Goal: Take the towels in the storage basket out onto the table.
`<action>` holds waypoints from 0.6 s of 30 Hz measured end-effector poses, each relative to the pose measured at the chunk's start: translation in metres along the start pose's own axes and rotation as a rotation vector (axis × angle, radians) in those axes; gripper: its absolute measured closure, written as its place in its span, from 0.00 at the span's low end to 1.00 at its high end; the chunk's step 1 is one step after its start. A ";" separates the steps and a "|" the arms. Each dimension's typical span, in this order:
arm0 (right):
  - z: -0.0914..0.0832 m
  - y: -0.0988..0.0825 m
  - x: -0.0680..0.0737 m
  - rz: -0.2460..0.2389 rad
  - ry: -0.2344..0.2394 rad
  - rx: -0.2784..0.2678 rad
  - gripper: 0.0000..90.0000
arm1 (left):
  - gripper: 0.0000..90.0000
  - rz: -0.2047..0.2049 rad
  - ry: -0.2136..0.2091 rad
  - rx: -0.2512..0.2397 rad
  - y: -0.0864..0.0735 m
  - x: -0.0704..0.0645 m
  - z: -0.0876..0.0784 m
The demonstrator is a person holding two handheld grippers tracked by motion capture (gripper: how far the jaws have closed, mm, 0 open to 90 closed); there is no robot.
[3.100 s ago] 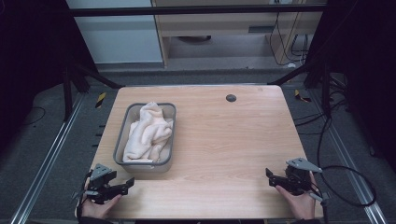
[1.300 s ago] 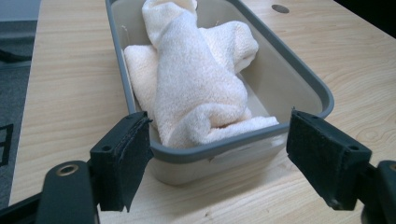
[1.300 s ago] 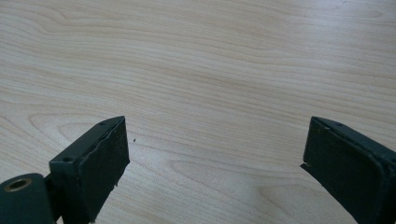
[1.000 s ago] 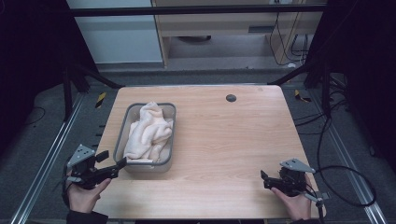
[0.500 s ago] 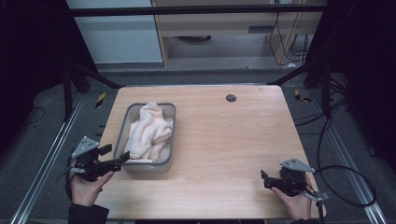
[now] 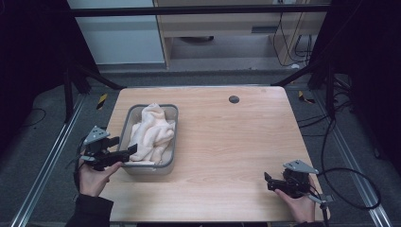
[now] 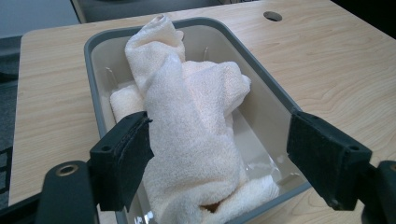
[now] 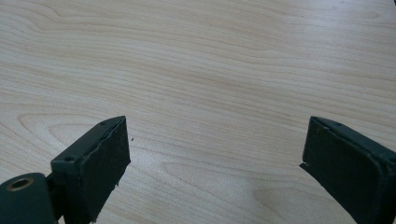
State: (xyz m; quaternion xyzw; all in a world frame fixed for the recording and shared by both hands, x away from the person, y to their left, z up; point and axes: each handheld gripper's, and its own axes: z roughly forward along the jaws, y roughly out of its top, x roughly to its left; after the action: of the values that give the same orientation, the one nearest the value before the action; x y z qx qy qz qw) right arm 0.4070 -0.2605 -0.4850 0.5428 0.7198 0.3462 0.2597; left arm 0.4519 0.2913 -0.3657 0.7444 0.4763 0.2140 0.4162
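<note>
Bringing my left hand-held gripper (image 6: 126,152) up to the grey tub (image 6: 172,142), I now have its jaws apart over the near rim, around the white towel (image 6: 152,132) inside, unclamped. My right hand-held gripper (image 6: 268,182) idles apart, well away.

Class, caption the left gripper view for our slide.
Open tongs approach a cream towel heaped in a grey tub.

High view overlooking whole table (image 6: 227,142), left gripper view close above shared bin (image 7: 261,70), right gripper view near tabletop
</note>
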 end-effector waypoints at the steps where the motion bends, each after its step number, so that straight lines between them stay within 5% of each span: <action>1: 0.000 0.000 0.000 0.001 0.002 0.002 0.08 | 0.23 0.000 0.000 0.004 0.002 0.000 0.001; 18: 0.003 0.002 -0.001 -0.009 0.010 0.009 0.08 | 0.23 0.021 0.012 0.076 0.025 0.005 0.029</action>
State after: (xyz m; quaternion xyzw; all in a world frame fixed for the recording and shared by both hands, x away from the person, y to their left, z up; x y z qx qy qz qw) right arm 0.4105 -0.2603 -0.4857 0.5389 0.7250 0.3447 0.2552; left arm 0.4884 0.2789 -0.3616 0.7631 0.4789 0.2048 0.3826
